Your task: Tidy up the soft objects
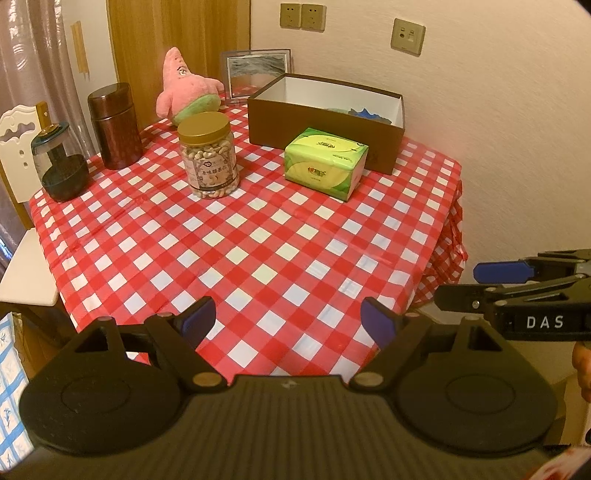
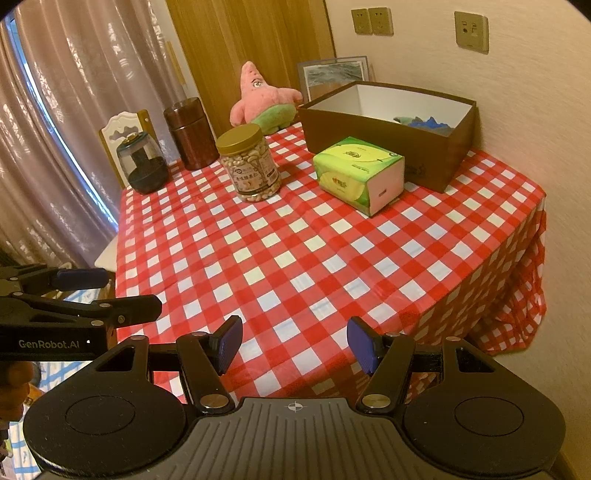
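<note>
The near half of the table [image 1: 258, 258] is bare cloth, open to approach. Across the far half stand a dark jar [image 1: 61, 166], a canister [image 1: 115, 125], a nut jar [image 1: 208, 155] and a tissue pack [image 1: 325, 162], with gaps between them. The pack sits just before the open-topped box [image 1: 325, 122], and the plush [image 1: 184, 88] lies behind the nut jar.

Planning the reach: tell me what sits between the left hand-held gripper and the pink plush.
In the left wrist view, bare checkered tablecloth, then the nut jar, stand between the left hand-held gripper and the pink plush.

Cream wall [image 2: 517, 110] with sockets [image 1: 302, 16], wooden door [image 2: 251, 40], curtains [image 2: 74, 92], white chair [image 1: 20, 129], warm light.
</note>
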The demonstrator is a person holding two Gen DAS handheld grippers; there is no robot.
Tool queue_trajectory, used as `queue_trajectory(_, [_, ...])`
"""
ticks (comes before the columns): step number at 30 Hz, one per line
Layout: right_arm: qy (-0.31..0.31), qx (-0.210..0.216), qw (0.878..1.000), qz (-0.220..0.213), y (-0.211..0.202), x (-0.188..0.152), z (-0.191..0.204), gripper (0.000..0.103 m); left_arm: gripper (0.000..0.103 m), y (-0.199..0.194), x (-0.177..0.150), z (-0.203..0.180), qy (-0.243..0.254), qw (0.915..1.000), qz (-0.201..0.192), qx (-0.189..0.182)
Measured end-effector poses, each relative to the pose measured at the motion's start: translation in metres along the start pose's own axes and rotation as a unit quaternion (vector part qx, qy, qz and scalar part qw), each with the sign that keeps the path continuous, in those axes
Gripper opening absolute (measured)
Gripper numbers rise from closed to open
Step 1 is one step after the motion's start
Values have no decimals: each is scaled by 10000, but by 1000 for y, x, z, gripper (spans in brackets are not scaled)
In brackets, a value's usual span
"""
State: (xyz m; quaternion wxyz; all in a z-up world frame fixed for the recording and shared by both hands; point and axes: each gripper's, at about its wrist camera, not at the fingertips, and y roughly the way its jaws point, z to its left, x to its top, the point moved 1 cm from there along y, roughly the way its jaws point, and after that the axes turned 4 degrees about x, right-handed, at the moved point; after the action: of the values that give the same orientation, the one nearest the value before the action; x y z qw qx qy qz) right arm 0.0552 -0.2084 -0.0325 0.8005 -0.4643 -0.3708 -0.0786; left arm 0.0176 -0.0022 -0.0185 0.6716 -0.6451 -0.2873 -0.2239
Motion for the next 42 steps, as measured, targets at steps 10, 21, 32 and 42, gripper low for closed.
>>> queue_trajectory(10, [-1,-2,10000,1,1,1,2,63,84,2,3,2,-9,10000,-1,-17])
queue_trajectory(21, [-1,-4,10000,-1,2,1,2,63,84,2,3,3,-9,10000,-1,-17])
queue_trajectory(32, [1,-8,10000,3,1,1,3,63,84,2,4,3,-7,10000,-7,-20])
queue_trajectory(42, [-3,-7,10000,8,1,2,3,63,84,1,3,2,-15,10000,-5,-10])
